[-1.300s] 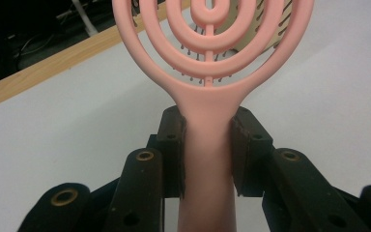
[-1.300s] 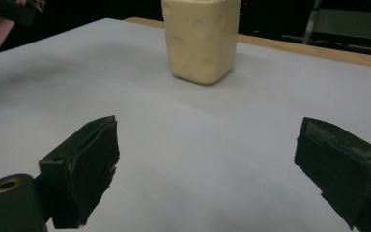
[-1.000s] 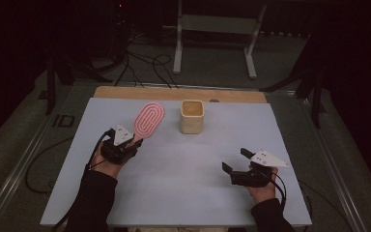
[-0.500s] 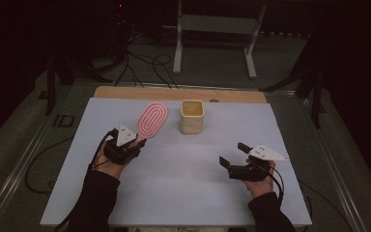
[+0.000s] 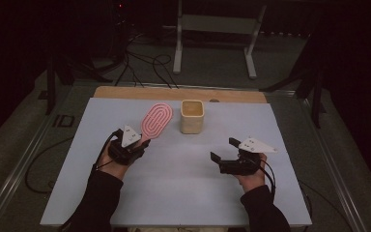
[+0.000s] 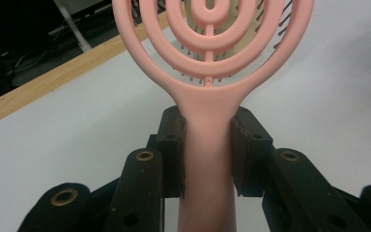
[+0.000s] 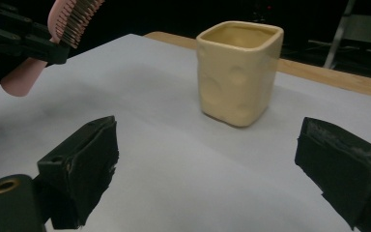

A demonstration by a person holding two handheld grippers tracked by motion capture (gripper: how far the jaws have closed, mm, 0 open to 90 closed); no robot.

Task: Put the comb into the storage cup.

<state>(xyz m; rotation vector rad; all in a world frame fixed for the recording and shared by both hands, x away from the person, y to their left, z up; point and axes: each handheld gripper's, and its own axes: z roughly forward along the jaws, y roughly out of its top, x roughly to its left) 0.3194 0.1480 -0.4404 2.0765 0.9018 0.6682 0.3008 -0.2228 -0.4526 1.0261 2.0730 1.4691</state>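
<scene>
On the table (image 5: pixel 174 193), a cup (image 5: pixel 192 116) sits upright near the far edge, probably so the brush (image 5: pixel 156 120) can drop in. Left gripper (image 5: pixel 137 145) is clamped on the brush handle, head raised beside the cup. Right gripper (image 5: pixel 224 149) hangs wide open and empty, aimed at the cup, maybe to steady it.

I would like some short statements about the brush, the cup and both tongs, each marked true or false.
1. The left tongs are shut on the handle of the pink plastic hairbrush. True.
2. The right tongs hold the pale yellow square ceramic cup. False: they are open and hold nothing, short of the cup.
3. The cup stands upright on the white table. True.
4. The hairbrush is inside the cup. False: it is beside the cup, lifted off the table.
</scene>
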